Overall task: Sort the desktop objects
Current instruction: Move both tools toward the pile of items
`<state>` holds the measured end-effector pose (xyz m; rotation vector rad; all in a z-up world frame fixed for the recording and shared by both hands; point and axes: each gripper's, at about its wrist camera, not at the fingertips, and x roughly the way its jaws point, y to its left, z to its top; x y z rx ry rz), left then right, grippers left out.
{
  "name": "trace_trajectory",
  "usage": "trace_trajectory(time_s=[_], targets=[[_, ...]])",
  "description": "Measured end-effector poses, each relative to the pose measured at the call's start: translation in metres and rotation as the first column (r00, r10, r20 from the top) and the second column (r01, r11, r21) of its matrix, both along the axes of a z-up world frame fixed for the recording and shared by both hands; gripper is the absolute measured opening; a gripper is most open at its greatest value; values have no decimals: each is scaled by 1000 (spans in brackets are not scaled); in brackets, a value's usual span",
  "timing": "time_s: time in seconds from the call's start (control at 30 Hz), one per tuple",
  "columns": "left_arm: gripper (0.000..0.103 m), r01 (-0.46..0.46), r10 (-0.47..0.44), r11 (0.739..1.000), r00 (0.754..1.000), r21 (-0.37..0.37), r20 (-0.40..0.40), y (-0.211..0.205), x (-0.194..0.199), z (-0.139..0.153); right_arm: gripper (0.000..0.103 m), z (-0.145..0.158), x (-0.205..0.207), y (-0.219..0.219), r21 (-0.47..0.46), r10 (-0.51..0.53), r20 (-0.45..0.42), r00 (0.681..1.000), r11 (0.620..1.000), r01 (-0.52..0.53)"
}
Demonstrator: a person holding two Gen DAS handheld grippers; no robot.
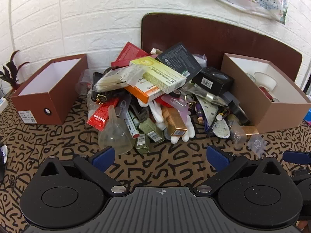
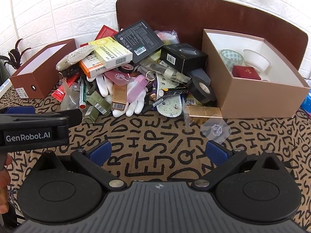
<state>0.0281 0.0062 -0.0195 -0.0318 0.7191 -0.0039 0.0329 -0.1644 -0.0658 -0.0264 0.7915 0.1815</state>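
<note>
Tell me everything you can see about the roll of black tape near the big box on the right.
The black tape is a thick, wide roll with a pale cardboard core, glossy like electrical tape. It looks nearly full. It lies tilted at the right edge of the pile, its hole facing up and toward the camera, close beside the front left corner of the tan box. It leans on the clutter beneath it, with a dark grey box just behind it. Neither tool touches it.

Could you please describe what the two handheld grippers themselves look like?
Both the left gripper and the right gripper are matte black plastic, with round disc-shaped housings, silver pivot pins, a ribbed grey centre plate bearing a crosshair mark, and blue fingertip pads. The left gripper's side carries white "GenRobot.AI" lettering.
</note>
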Motion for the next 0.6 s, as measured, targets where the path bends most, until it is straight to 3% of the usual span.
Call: trace_trajectory(time_s=[0.6], targets=[[103,10,-10,1000,999,-5,-45,3,24,-16,103,-15,22,4,2,-9,-45,999,1000,9]])
